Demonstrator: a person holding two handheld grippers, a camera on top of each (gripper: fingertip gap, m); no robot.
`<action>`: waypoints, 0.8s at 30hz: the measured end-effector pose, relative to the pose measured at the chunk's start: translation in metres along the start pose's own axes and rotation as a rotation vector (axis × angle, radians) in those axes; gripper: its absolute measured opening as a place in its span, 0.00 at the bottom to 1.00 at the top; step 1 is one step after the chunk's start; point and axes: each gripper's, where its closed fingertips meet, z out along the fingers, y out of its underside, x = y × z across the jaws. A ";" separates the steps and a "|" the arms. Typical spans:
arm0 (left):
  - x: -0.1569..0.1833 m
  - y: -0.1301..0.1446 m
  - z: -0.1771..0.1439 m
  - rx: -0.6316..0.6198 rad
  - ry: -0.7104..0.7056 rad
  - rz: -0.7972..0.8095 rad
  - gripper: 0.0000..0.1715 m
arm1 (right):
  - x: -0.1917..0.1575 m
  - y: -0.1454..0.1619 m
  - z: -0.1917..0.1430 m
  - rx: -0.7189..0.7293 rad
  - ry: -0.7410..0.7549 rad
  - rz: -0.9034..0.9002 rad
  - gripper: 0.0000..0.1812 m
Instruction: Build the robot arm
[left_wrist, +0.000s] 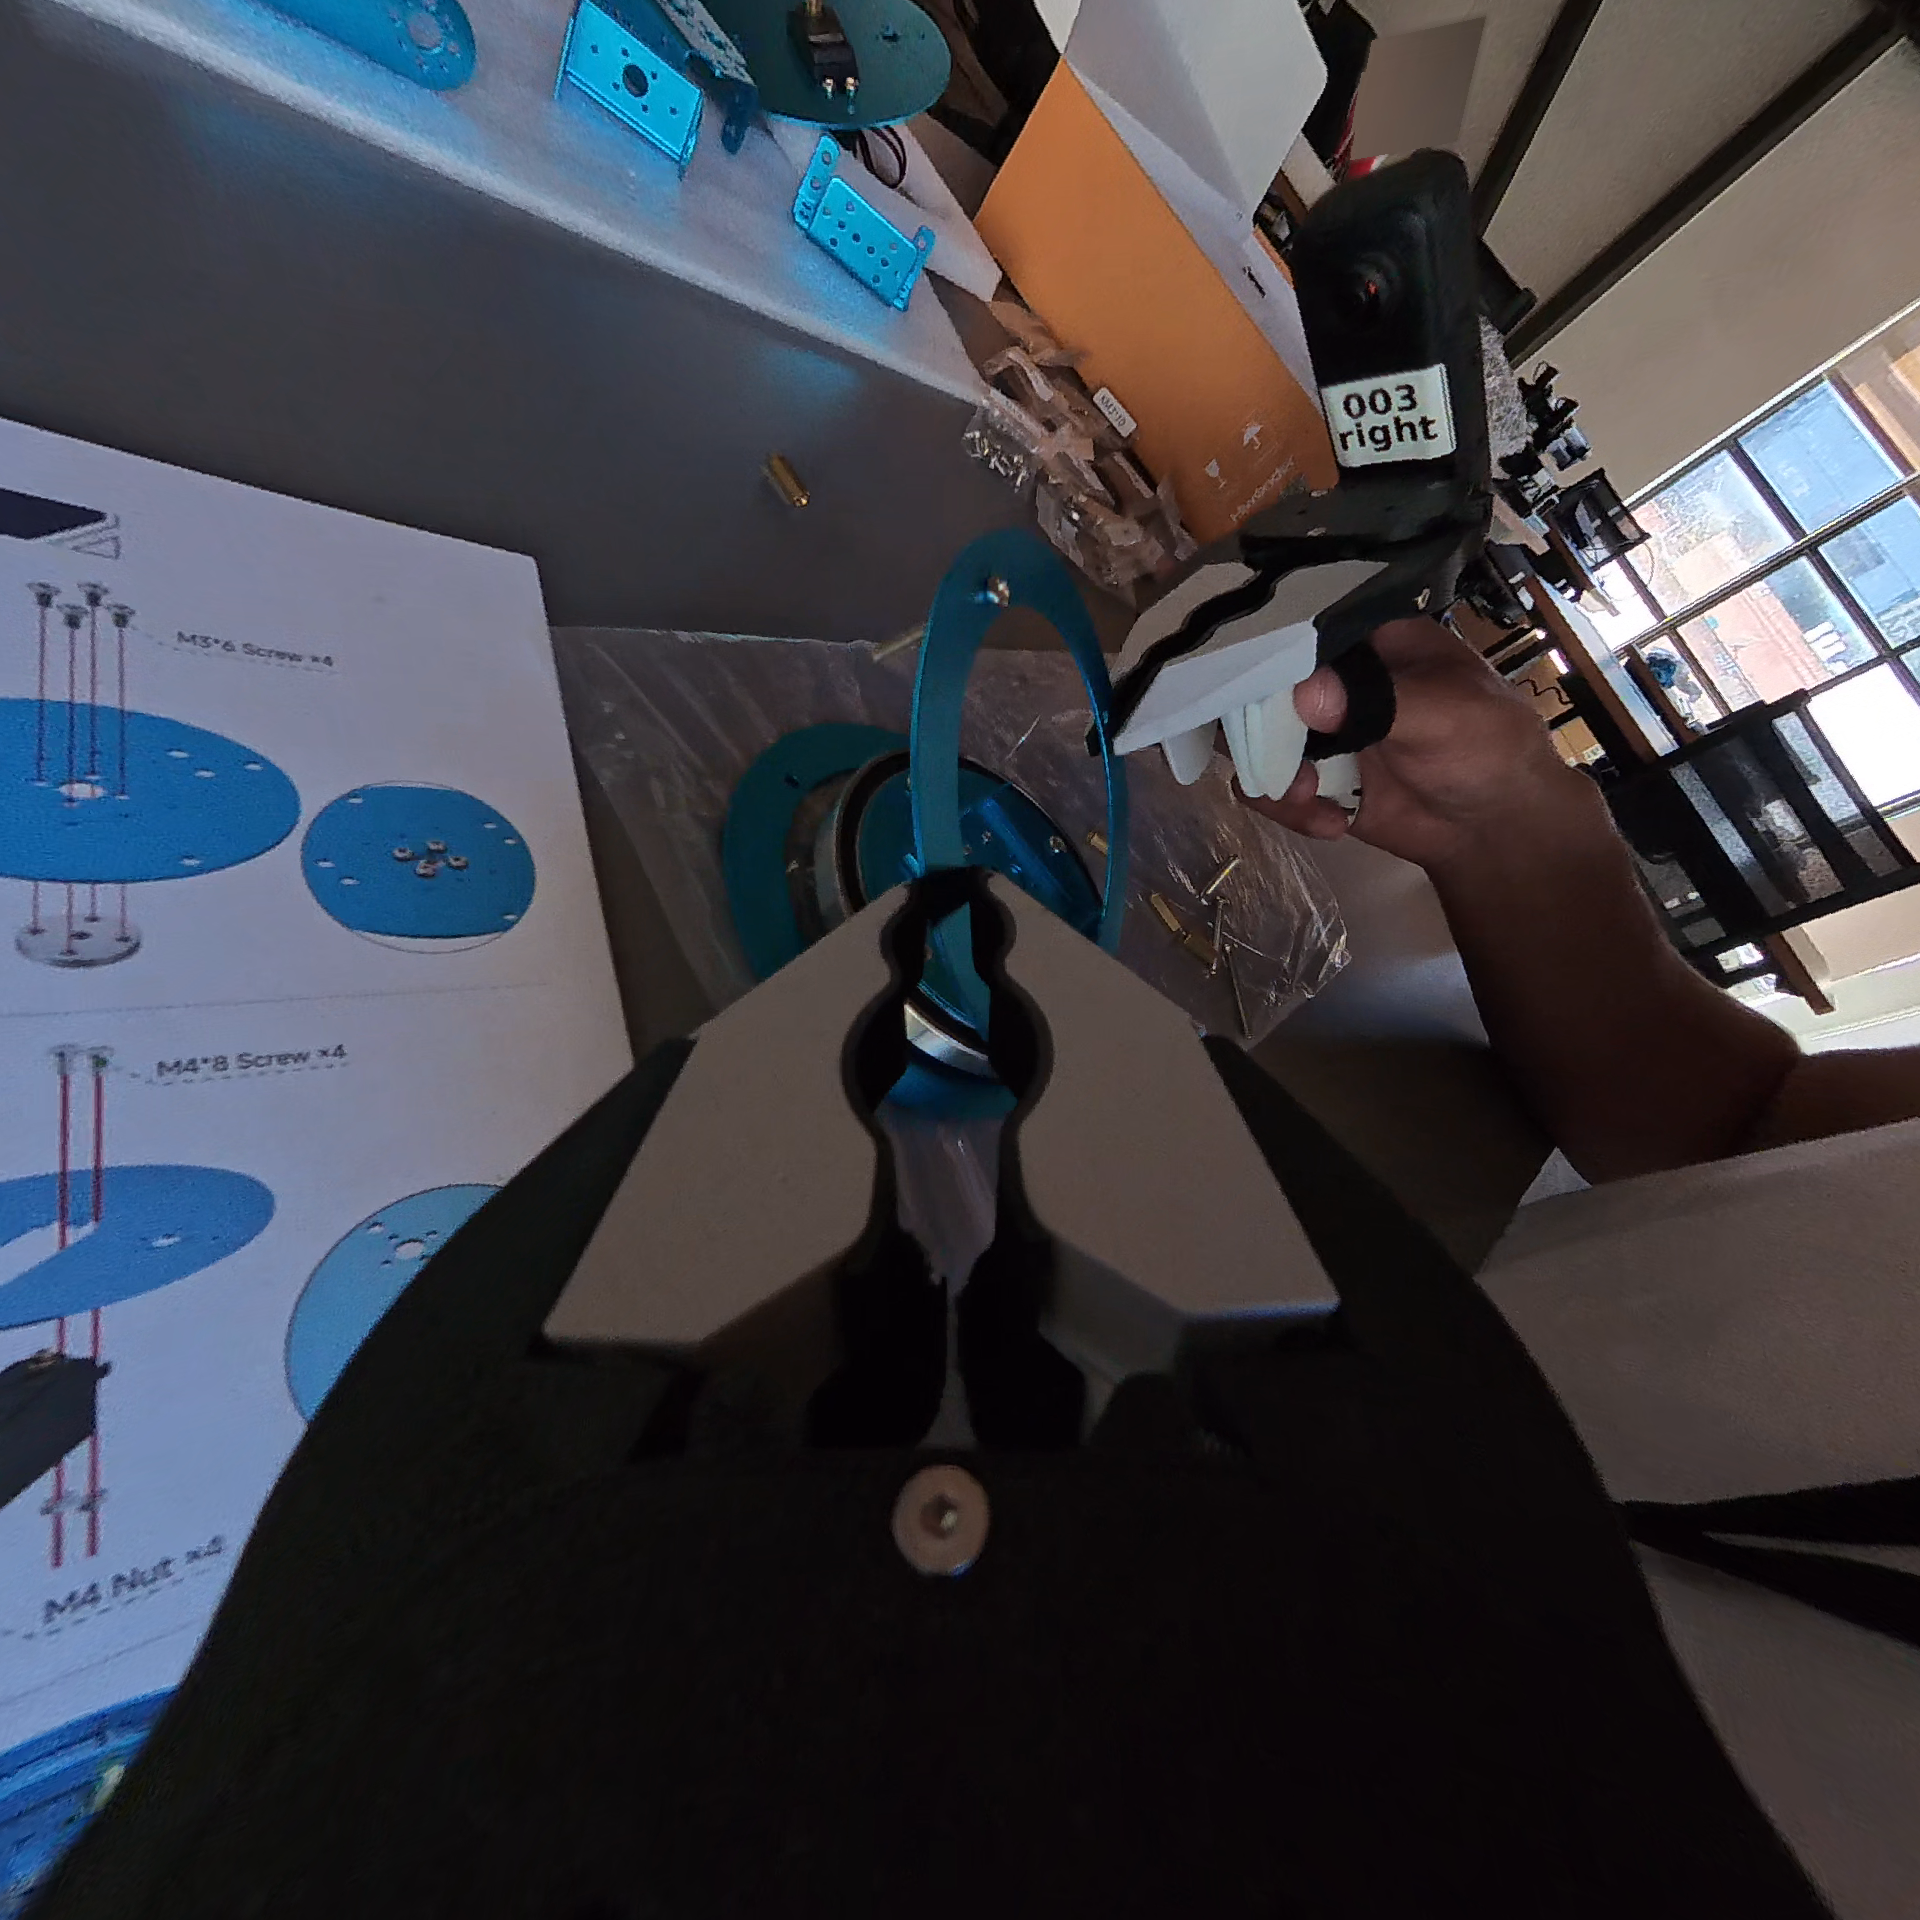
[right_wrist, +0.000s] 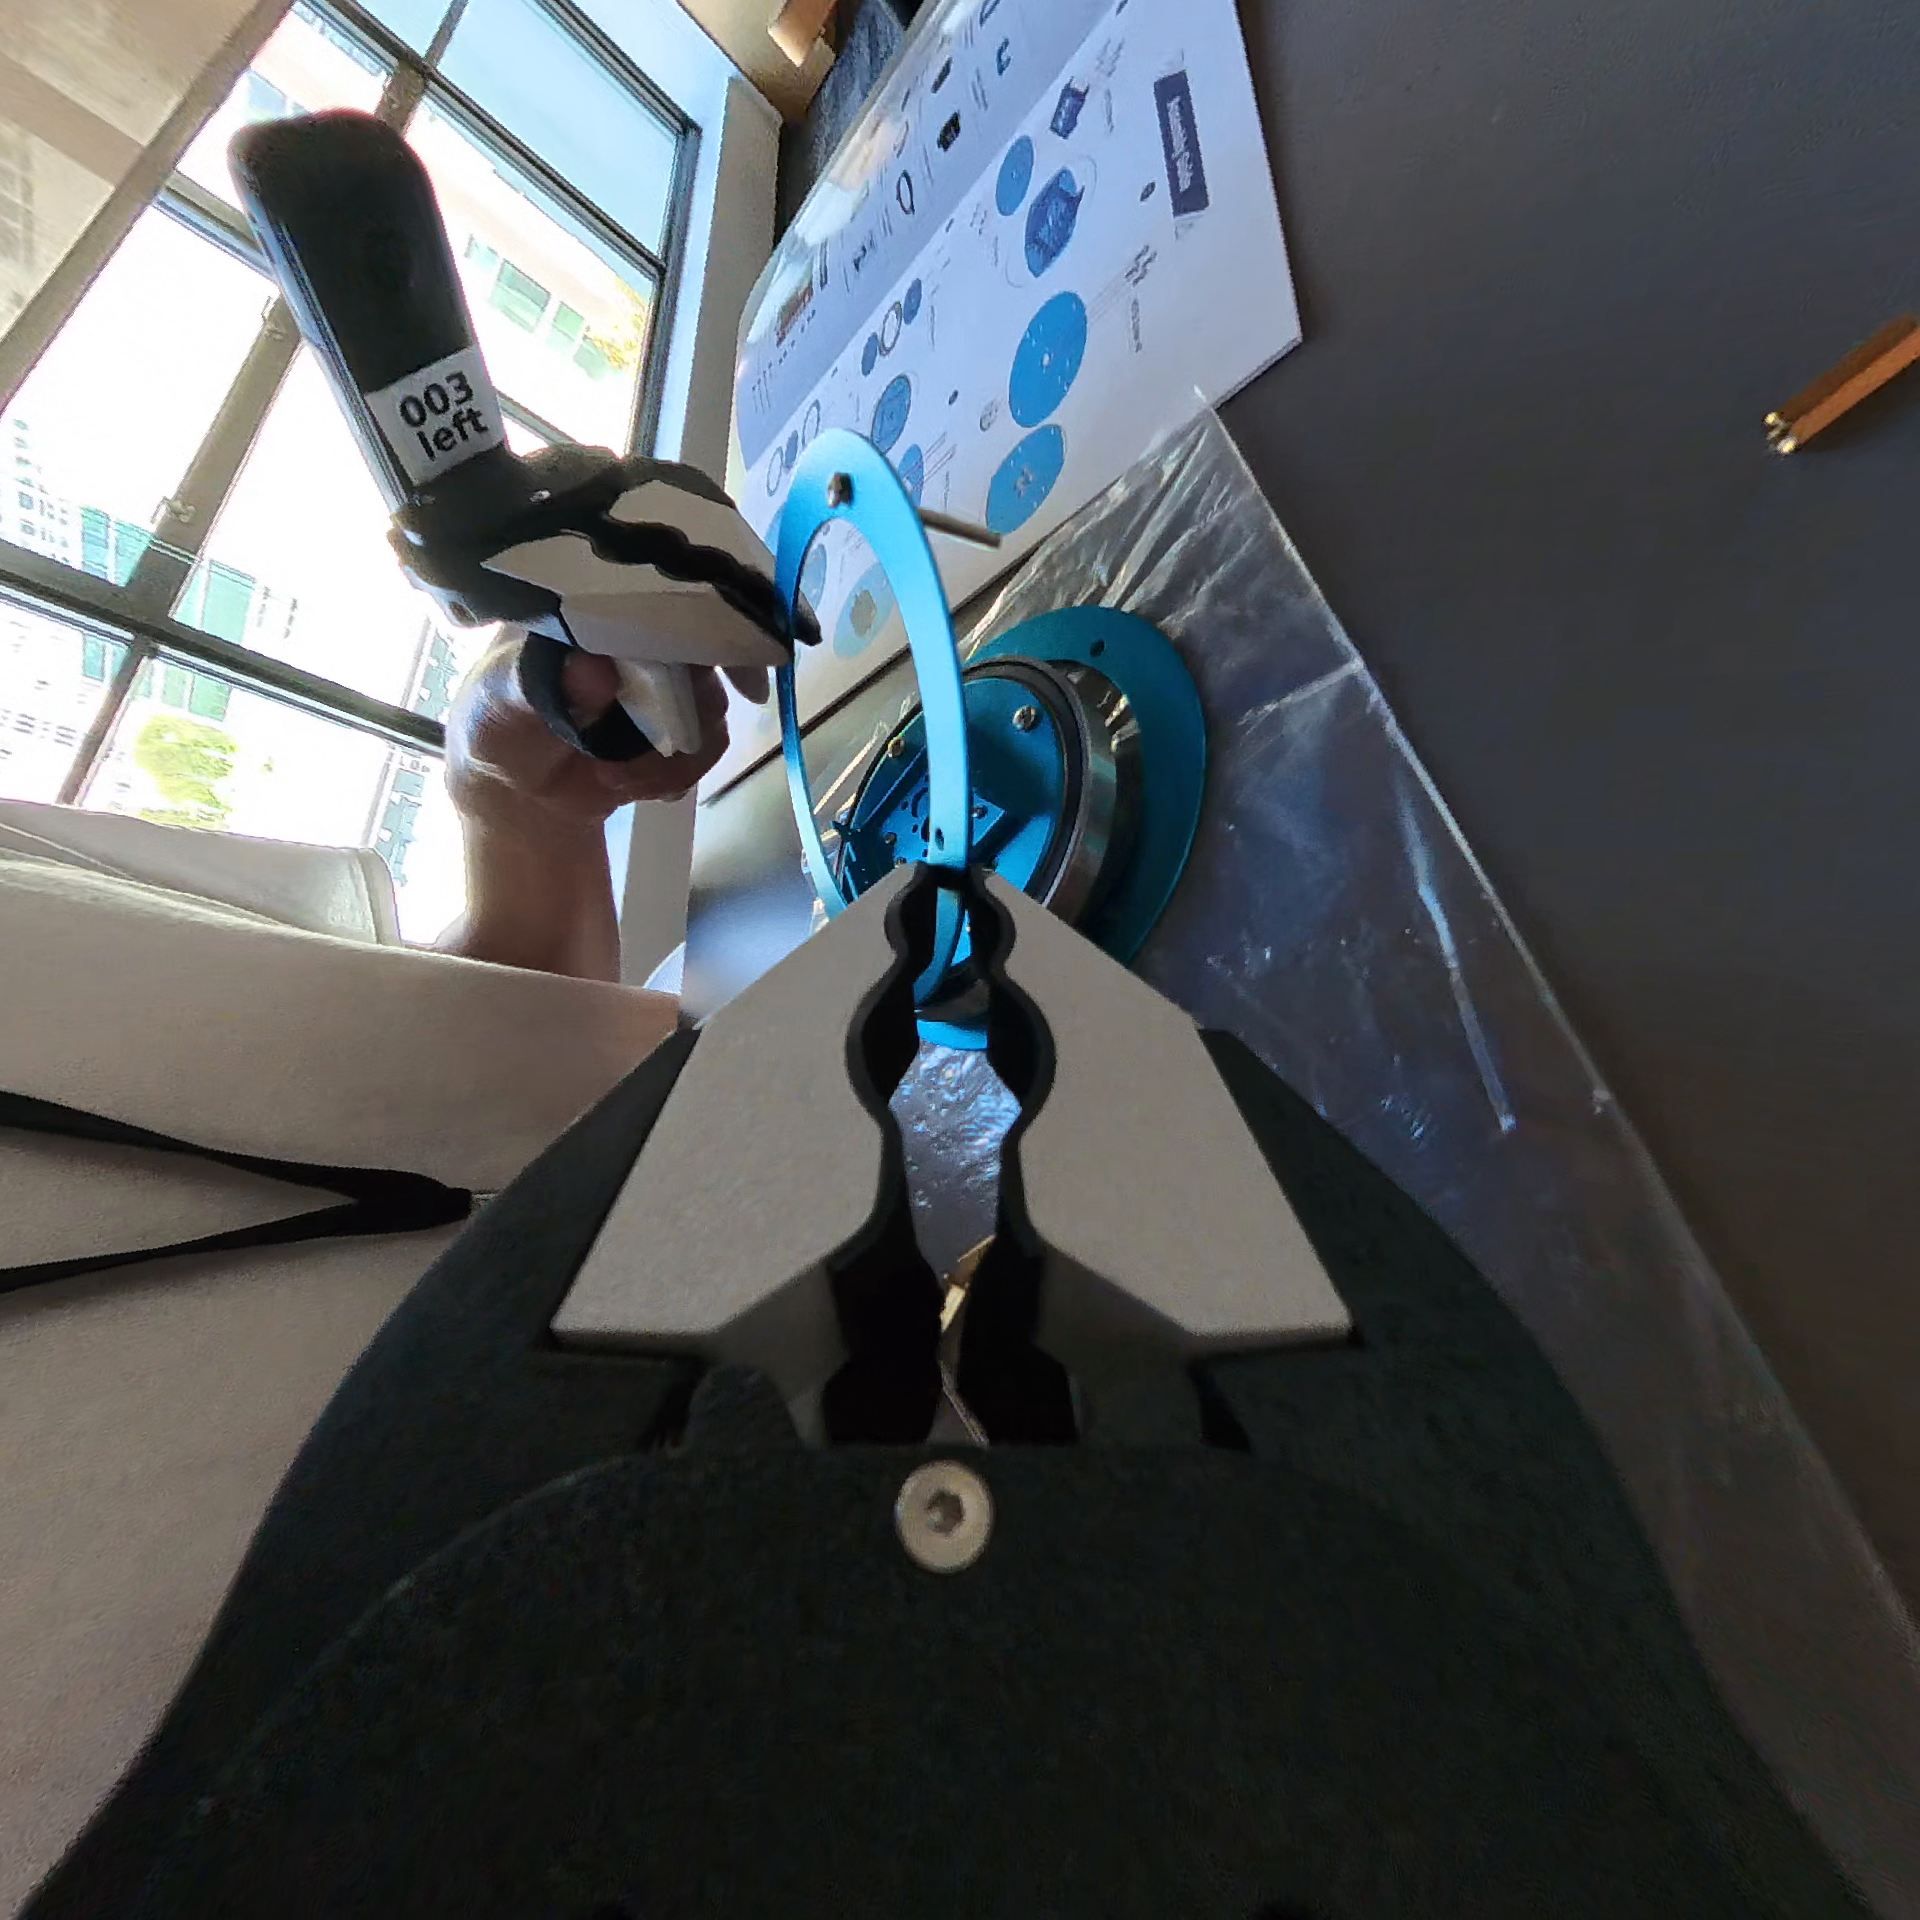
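A thin blue metal ring (left_wrist: 927, 717) stands on edge above a blue round base with a steel bearing (left_wrist: 769, 821) that lies on a clear plastic bag (left_wrist: 675, 707). My left gripper (left_wrist: 945, 894) is shut on the ring's near edge. My right gripper (left_wrist: 1107, 738), held by a hand, grips the ring's opposite edge. In the right wrist view, my right gripper (right_wrist: 940, 883) is shut on the ring (right_wrist: 938, 665), and the left gripper (right_wrist: 795, 629) pinches its far edge above the base (right_wrist: 1153, 665). A screw (right_wrist: 840, 483) sits in the ring's top.
A printed instruction sheet (left_wrist: 260, 727) lies left of the bag. Loose brass standoffs and screws (left_wrist: 1216, 914) lie on the bag, and one standoff (left_wrist: 781, 480) lies on the grey table. Blue brackets (left_wrist: 862, 244), small parts bags (left_wrist: 1081, 478) and an orange box (left_wrist: 1143, 312) stand at the back. The tips of one gripper are about 10 cm away from the tips of the other.
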 end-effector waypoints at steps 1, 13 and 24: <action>0.000 0.001 0.000 -0.007 0.007 -0.014 0.04 | -0.002 0.000 0.000 0.000 -0.012 0.017 0.02; 0.022 0.009 -0.004 -0.053 0.220 -0.210 0.01 | -0.011 0.014 -0.008 -0.020 -0.125 0.167 0.02; -0.015 0.021 0.013 -0.112 0.034 -0.199 0.05 | 0.004 0.047 -0.002 -0.159 -0.032 0.140 0.02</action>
